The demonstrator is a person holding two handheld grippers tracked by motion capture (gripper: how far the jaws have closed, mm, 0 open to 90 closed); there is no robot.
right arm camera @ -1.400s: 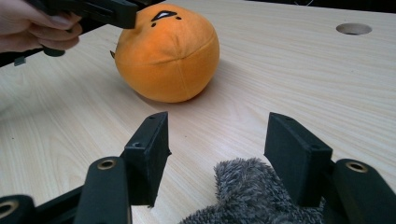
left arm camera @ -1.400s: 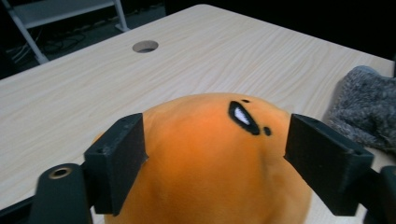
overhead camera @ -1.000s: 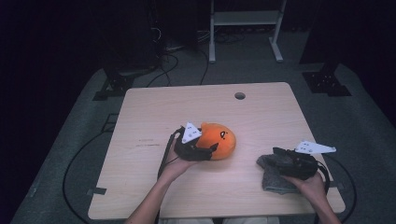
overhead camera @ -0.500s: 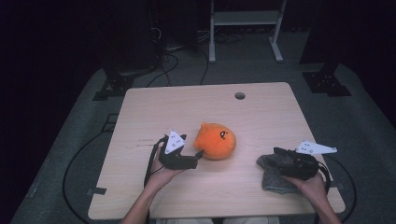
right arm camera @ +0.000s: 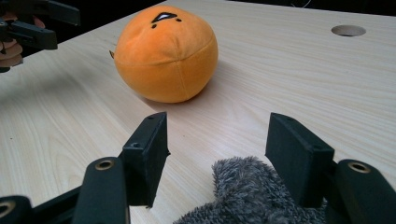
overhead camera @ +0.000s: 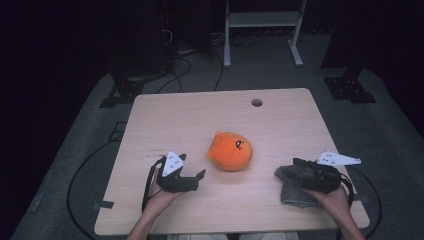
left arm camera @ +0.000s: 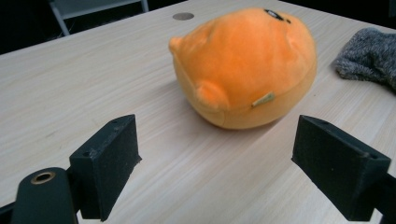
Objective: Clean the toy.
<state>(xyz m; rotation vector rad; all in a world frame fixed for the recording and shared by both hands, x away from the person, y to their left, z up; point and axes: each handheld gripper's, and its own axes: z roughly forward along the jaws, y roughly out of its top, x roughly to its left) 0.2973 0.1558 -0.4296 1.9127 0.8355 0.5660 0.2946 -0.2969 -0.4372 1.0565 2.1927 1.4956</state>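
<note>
High view puts the orange plush toy [overhead camera: 230,150] near the middle of the desk [overhead camera: 165,115], slightly toward the person's edge, and the left gripper [overhead camera: 199,177] lies just to its left and a little nearer that edge, apart from it. The gripper's jaws point toward the toy's near-left flank. Left gripper view confirms the gap: the jaws stand wide with nothing but bare wood between them, and the toy [left arm camera: 245,65] sits beyond their tips, its seam side and small label facing the camera. The toy is a squat, rounded lump, a little broader than tall, and its longer side looks to lie across the gripper's line of approach. The left gripper is the nearer one; any new grasp would go straight ahead and slightly up the desk.

The right gripper [overhead camera: 298,165] rests near the desk's near right corner, well apart from the toy, over a grey fuzzy cloth [overhead camera: 295,192]. In the right gripper view its jaws are parted, with the cloth's [right arm camera: 247,196] edge bunched between them; the pads do not look to be pressing it.

Compared with a second ago, the left gripper was right up against the toy's left side; its jaws have just been opening, with nothing between them now, and it has backed off leftward and toward the person. The toy sits released in about the same spot. The right gripper and cloth are unchanged.
</note>
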